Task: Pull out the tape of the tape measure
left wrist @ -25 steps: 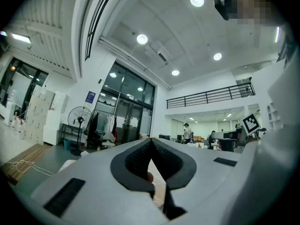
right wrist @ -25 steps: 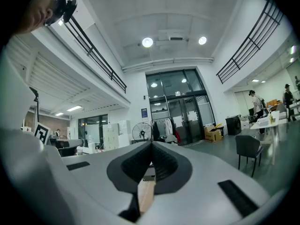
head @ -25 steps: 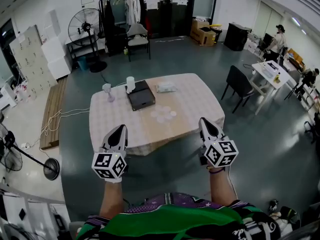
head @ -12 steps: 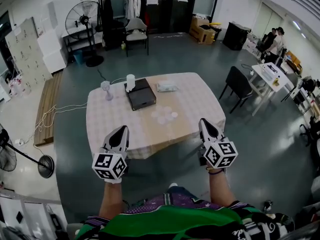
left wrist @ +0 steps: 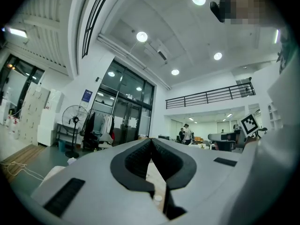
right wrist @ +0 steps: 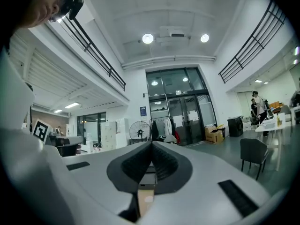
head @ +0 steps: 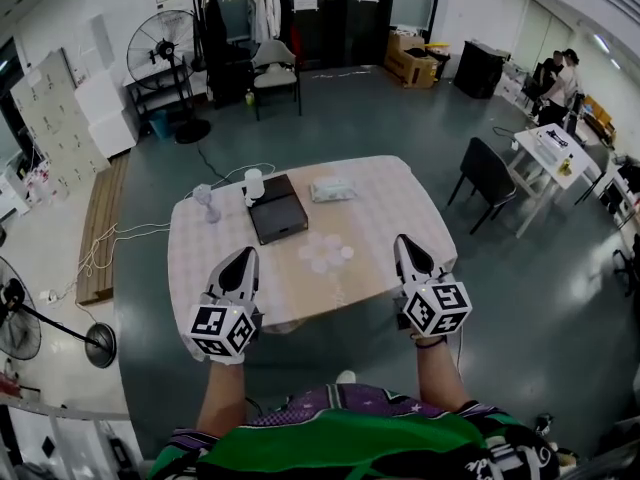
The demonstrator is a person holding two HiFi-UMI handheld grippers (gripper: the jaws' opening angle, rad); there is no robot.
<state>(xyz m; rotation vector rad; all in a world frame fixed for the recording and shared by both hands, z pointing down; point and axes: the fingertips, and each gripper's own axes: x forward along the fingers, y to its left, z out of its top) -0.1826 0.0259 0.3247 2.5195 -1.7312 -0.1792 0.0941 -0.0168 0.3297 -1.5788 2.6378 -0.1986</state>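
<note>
A table with a pale checked cloth stands ahead of me. On it lie a black box, a white cup, a clear glass, a flat packet and several small white round things. I cannot pick out a tape measure among them. My left gripper is shut and empty, held level over the table's near left edge. My right gripper is shut and empty too, over the near right edge.
A black chair stands right of the table. A standing fan and another chair are at the back. A fan base and cables lie on the floor at left. People stand by a far right desk.
Both grippers, still shut and side by side, have come forward to the table. Their tips now lie over its near edge.
</note>
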